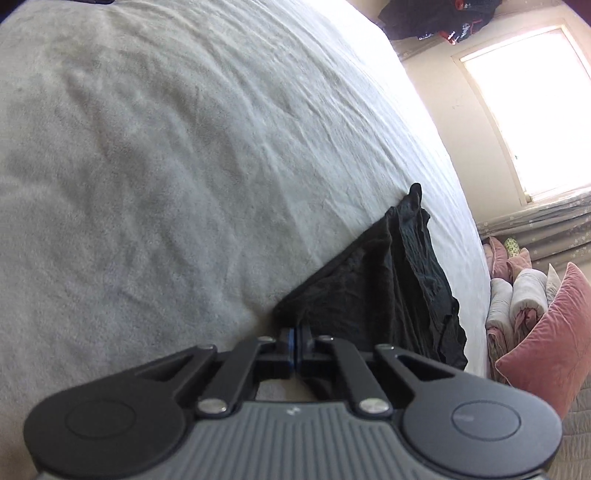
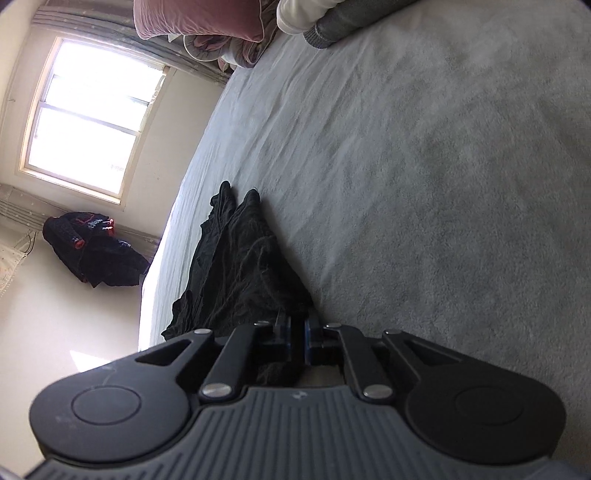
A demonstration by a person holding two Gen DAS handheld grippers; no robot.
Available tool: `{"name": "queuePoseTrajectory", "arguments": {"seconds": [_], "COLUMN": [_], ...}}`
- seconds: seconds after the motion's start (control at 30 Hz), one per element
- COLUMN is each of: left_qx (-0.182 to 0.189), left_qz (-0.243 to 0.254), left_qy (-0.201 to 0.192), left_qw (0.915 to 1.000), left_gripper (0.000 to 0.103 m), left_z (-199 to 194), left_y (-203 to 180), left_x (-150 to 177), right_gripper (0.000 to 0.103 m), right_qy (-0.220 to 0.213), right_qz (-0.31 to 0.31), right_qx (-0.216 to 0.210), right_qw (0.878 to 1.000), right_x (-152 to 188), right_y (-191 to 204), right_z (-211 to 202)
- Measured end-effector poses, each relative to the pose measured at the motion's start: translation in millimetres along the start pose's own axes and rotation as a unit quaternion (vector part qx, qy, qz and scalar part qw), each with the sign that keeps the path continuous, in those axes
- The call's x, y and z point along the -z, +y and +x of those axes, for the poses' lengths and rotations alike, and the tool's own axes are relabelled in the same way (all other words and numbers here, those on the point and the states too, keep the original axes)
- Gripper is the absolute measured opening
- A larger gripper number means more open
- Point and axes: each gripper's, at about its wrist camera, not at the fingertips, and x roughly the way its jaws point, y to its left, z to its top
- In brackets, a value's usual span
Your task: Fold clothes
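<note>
A black garment (image 1: 388, 288) lies crumpled in a long strip near the edge of a bed covered in a pale grey blanket (image 1: 166, 166). In the left wrist view my left gripper (image 1: 295, 332) is shut on the garment's near corner, with cloth pinched between its blue-edged pads. The right wrist view shows the same garment (image 2: 236, 266) stretching away from the tips. There my right gripper (image 2: 297, 326) is shut on another near edge of it, dark cloth bunched between and under the fingers. Both views are rolled sideways.
The bed's blanket (image 2: 424, 184) fills most of both views. Pink cushions (image 1: 554, 325) and rolled bedding (image 1: 517, 295) lie beyond the bed's end. A bright window (image 2: 92, 110) is on the wall, with a dark heap of clothes (image 2: 92, 251) below it. A grey and white cloth (image 2: 332, 22) rests on the far bed.
</note>
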Motion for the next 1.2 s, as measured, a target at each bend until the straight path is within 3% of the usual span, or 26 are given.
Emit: {"name": "queuePoseTrajectory", "arguments": {"seconds": [0.1, 0.33, 0.5, 0.67, 0.77, 0.83, 0.97, 1.2], "left_qx": [-0.015, -0.025, -0.037, -0.022, -0.026, -0.033, -0.025, -0.003], "left_qz": [0.011, 0.032, 0.101, 0.132, 0.152, 0.172, 0.238, 0.366], "left_qy": [-0.022, -0.011, 0.009, 0.032, 0.021, 0.009, 0.008, 0.039], "left_qw": [0.9996, 0.9991, 0.9942, 0.9905, 0.9878, 0.9844, 0.9708, 0.9299], "left_gripper": [0.001, 0.001, 0.003, 0.023, 0.039, 0.05, 0.062, 0.065], "left_z": [-12.9, -21.0, -6.9, -14.1, -23.3, -24.6, -11.7, 56.0], "left_y": [2.1, 5.9, -8.7, -11.1, -10.9, -17.0, -41.7, -104.6], "left_x": [-3.8, -6.9, -9.3, -19.6, -29.7, -38.0, -58.5, -98.3], "right_gripper": [0.007, 0.006, 0.01, 0.017, 0.021, 0.032, 0.041, 0.042], "right_qy": [-0.01, -0.007, 0.009, 0.019, 0.023, 0.024, 0.019, 0.055], "right_qz": [-0.006, -0.034, -0.054, -0.073, -0.087, -0.099, -0.156, -0.255], "right_qx": [0.006, 0.014, 0.032, 0.035, 0.038, 0.041, 0.055, 0.061], "right_qw": [1.0, 0.999, 0.998, 0.997, 0.995, 0.994, 0.986, 0.963], "right_x": [-3.1, -6.6, -3.0, -6.2, -12.8, -17.6, -31.7, -67.7], "right_y": [1.8, 2.5, 2.6, 8.7, 9.7, 11.7, 29.0, 68.1], "right_z": [-9.2, -18.2, -7.6, -9.6, -13.3, -15.2, -7.4, 49.7]}}
